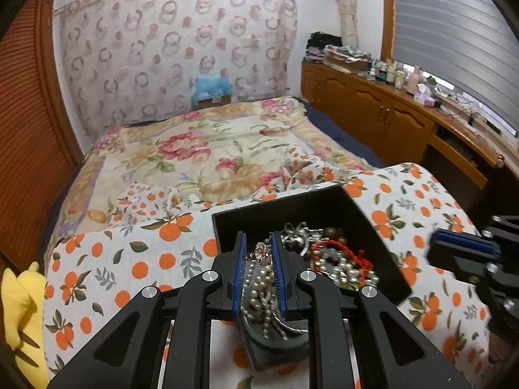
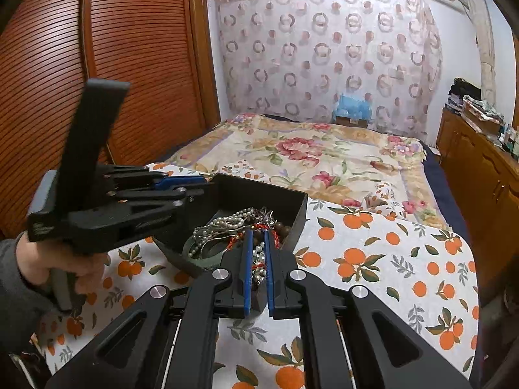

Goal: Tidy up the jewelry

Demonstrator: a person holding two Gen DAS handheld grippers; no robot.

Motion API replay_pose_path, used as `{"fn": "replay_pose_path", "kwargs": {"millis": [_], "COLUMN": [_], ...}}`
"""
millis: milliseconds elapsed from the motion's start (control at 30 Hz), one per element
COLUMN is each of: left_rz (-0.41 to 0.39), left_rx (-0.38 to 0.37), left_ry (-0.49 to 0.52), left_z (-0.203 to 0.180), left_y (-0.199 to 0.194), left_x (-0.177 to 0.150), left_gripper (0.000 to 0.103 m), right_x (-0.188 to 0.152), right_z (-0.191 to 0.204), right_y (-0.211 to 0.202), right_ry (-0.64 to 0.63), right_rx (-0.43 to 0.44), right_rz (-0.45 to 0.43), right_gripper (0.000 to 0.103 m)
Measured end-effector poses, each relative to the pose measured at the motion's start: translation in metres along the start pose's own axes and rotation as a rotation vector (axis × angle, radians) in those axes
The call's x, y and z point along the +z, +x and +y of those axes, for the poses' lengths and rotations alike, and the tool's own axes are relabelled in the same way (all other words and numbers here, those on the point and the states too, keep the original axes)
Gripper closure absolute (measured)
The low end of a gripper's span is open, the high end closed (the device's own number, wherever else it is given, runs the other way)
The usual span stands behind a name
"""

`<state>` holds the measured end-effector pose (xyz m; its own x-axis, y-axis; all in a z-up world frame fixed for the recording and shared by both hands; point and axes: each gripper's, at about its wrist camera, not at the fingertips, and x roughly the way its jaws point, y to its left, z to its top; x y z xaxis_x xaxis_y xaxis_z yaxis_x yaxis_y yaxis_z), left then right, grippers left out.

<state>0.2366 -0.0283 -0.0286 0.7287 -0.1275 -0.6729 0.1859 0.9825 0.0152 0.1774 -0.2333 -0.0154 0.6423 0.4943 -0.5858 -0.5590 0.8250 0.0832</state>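
Note:
A black open box [image 1: 363, 214] [image 2: 293, 223] sits on the orange-print cloth and holds tangled jewelry: pearl strands [image 1: 340, 269] [image 2: 227, 218], a red cord [image 1: 343, 248] and brown beads. My left gripper [image 1: 258, 243] hovers over the box's near left part, its jaws narrowly apart around a rose-gold piece [image 1: 261, 254] and pearl strands; I cannot tell if it grips them. My right gripper [image 2: 256, 236] hangs over the box's near edge, jaws narrowly apart with pearls [image 2: 259, 253] between them. Its blue-padded tip [image 1: 464, 243] shows at the right in the left view.
The box stands on a small table covered with orange-print cloth [image 2: 373, 259]. A bed with a floral blanket [image 1: 211, 149] lies behind it. A wooden cabinet [image 1: 382, 110] with bottles runs along the right. A yellow cloth [image 1: 22, 308] is at the left.

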Motion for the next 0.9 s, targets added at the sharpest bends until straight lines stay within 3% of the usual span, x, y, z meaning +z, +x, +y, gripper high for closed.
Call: {"fn": "replay_pose_path", "kwargs": {"millis": [267,333,433,500,567,600,667,767,900], "left_rz": [0.012,0.003,-0.01,-0.014,-0.031,-0.038,-0.05,-0.069,-0.091], "left_rx": [0.007,0.008,0.016,0.019,0.024,0.029,0.041,0.056,0.059], "left_ry": [-0.03,-0.034,-0.031,-0.04,-0.05,-0.052,-0.051,-0.052,-0.062], "left_z": [0.007,0.007,0.007,0.008,0.01,0.01,0.011,0.011,0.01], "left_y": [0.009,0.006,-0.002,-0.008,-0.017,-0.021,-0.031,-0.044,-0.059], "left_x": [0.002,0.002,0.0,-0.003,-0.008,-0.01,-0.016,-0.024,-0.033], "left_gripper": [0.086,0.067,0.062,0.053,0.036,0.033,0.023,0.01,0.008], "right_x": [-0.006,-0.007,-0.009,-0.011,-0.012,-0.012,-0.012,-0.013,-0.015], "right_z": [-0.002,-0.003,-0.003,-0.004,-0.005,-0.005,-0.006,-0.007,-0.007], "right_y": [-0.003,-0.003,-0.002,-0.002,-0.002,-0.002,-0.003,-0.004,-0.007], "right_ry": [0.016,0.022,0.027,0.036,0.046,0.052,0.061,0.074,0.084], "right_rx": [-0.01,-0.011,-0.025,-0.034,-0.045,-0.055,-0.071,-0.095,-0.115], "right_rz": [0.0,-0.001,-0.002,-0.003,-0.005,-0.009,-0.018,-0.029,-0.038], "right_gripper": [0.095,0.095,0.095,0.095,0.093,0.088,0.057,0.043,0.029]}}
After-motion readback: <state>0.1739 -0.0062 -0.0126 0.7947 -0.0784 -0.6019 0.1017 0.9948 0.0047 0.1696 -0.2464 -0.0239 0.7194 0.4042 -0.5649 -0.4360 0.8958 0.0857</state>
